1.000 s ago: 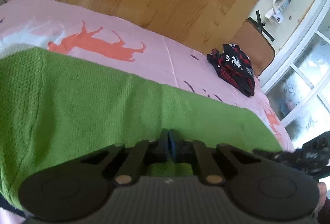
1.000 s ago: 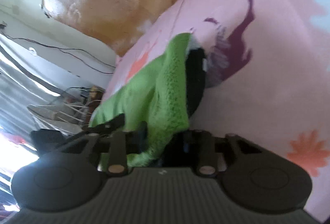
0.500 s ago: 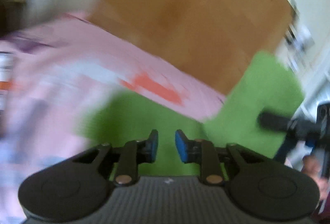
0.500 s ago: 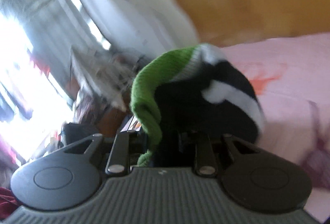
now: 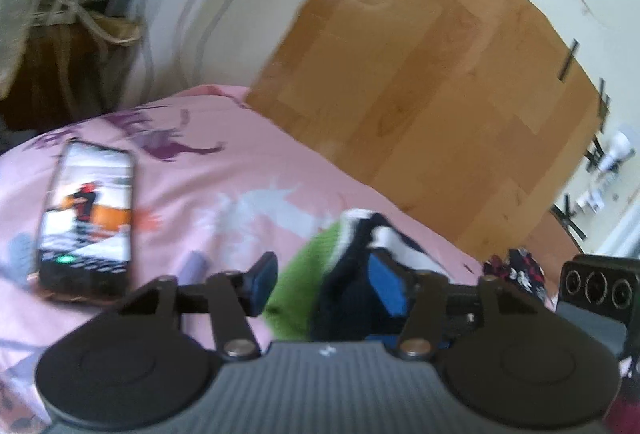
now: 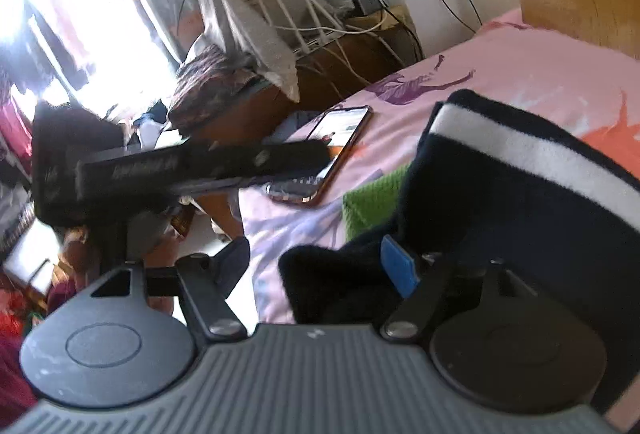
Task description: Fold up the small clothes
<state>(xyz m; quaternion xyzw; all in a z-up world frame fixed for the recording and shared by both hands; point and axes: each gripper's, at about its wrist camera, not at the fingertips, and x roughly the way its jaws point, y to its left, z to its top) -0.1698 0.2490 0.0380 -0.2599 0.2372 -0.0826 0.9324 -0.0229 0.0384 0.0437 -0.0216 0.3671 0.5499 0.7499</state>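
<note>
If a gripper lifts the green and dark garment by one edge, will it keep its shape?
Probably not. The green and dark garment is a soft knit lying bunched on the pink bedsheet, so it would likely droop. It looks light, and its textured knit should hardly slip.

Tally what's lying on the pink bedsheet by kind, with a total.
Garments: 2, the green and navy knit piece and a black and red patterned bundle.
Phones: 1, the phone, screen lit.
Small pale purple item, too blurred to name: 1.
Total: 4.
</note>
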